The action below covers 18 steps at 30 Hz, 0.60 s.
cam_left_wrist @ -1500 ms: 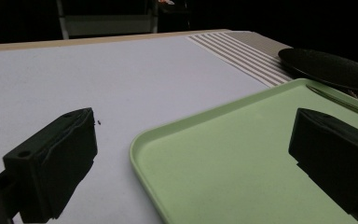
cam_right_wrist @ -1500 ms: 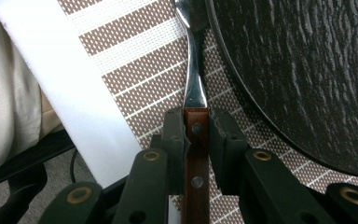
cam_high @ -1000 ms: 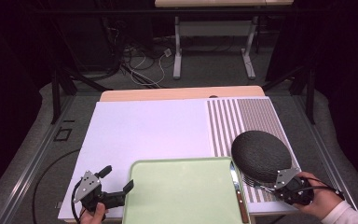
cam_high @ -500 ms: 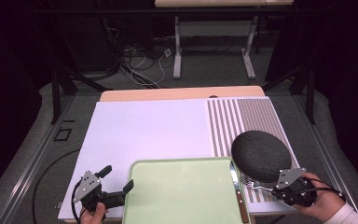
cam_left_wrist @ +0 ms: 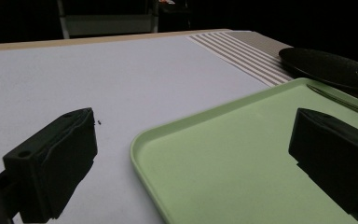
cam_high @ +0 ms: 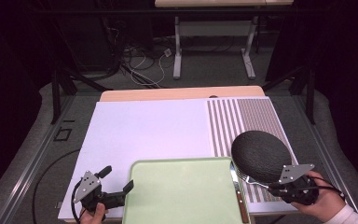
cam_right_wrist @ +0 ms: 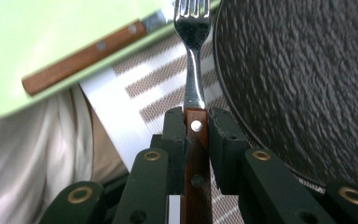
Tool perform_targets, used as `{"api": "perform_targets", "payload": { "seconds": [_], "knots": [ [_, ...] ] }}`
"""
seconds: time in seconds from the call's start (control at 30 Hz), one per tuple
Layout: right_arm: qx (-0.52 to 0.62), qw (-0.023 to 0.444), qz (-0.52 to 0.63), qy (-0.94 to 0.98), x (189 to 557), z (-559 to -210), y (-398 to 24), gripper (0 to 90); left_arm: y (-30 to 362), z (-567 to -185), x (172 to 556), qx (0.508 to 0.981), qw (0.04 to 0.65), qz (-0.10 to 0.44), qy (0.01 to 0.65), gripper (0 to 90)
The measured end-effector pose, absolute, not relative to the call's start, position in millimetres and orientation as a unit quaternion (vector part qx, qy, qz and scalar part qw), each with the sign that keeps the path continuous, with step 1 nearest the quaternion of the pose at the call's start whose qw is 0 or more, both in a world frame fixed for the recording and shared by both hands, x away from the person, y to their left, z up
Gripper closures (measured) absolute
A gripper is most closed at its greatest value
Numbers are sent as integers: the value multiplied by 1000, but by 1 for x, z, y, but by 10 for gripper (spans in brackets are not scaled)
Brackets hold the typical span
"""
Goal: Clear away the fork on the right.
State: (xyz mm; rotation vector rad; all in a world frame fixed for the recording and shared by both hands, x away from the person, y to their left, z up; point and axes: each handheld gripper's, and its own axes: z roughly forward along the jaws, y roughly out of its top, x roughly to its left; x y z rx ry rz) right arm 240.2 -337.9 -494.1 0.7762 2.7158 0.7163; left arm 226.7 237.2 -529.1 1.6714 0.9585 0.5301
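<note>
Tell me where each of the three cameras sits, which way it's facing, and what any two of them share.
High view: above the near edge, looking forward and down on the table; both hands with the left gripper and right gripper.
Left gripper view: low, between its open jaws, toward the green tray.
Right gripper view: along jaws shut on the fork, beside the black plate.
Shared: tray, plate and knife show in all three.

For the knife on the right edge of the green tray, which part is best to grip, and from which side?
Probably the wooden handle of the knife, taken from above at the person's end. It lies flat along the green tray rim, blade pointing away; jaws should span its narrow width. The right gripper is already shut on the fork.
</note>
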Motion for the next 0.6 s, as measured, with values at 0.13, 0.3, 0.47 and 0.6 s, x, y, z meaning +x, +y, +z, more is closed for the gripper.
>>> {"api": "perform_targets", "payload": {
  "seconds": [0.13, 0.3, 0.47, 0.6],
  "knots": [
    [293, 114, 275, 908, 241, -490, -333, 775, 237, -529, 226, 702, 542, 222, 404, 11],
    [329, 120, 294, 889, 243, -488, -326, 775, 237, -529, 226, 703, 542, 223, 404, 11],
    [374, 128, 306, 866, 247, -486, -321, 775, 238, -529, 226, 702, 542, 222, 404, 10],
    [410, 128, 314, 847, 251, -485, -319, 775, 238, -529, 226, 702, 542, 222, 404, 10]
  ]
}}
